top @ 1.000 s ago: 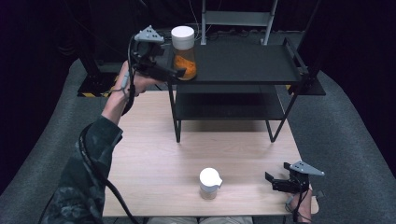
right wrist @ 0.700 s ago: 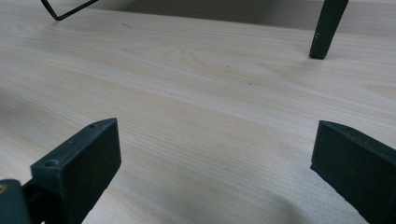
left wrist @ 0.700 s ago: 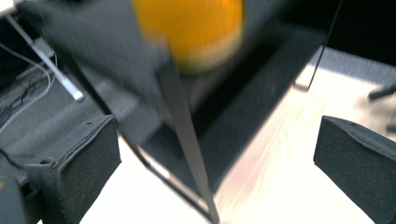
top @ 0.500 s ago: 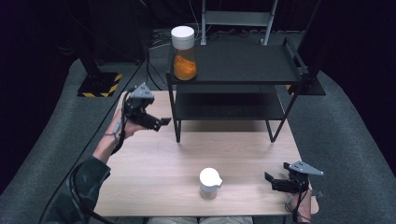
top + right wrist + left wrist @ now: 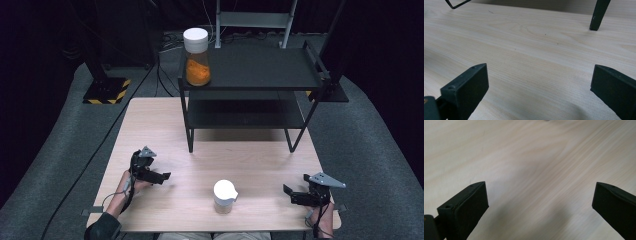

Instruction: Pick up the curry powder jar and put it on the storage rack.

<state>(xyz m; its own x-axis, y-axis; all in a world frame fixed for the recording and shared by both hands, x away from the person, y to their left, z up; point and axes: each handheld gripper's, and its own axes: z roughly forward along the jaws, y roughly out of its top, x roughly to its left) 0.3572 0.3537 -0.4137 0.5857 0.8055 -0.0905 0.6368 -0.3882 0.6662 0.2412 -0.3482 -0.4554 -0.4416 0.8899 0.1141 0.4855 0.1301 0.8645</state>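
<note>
A clear jar (image 5: pixel 197 57) with a white lid and orange contents stands on the left end of the black shelf's top (image 5: pixel 260 67). A small white-lidded container (image 5: pixel 224 196) stands near the table's front edge. My left gripper (image 5: pixel 165 176) rests low over the table at the front left, open, with nothing between its jaws; the left gripper view (image 5: pixel 539 202) has bare wood between them. My right gripper (image 5: pixel 288 192) lies at the front right, open and empty, with wood between the jaws in its own view (image 5: pixel 539 85).
The black two-tier shelf stands at the table's back half; one of its legs (image 5: pixel 599 15) rises ahead in the right gripper view. The light wooden table (image 5: pixel 165 130) is surrounded by dark grey floor. Cables trail on the floor at the left.
My left gripper let go of the jar on the shelf top, drew back toward the person and came down to the table's front left. The right gripper stayed still.
</note>
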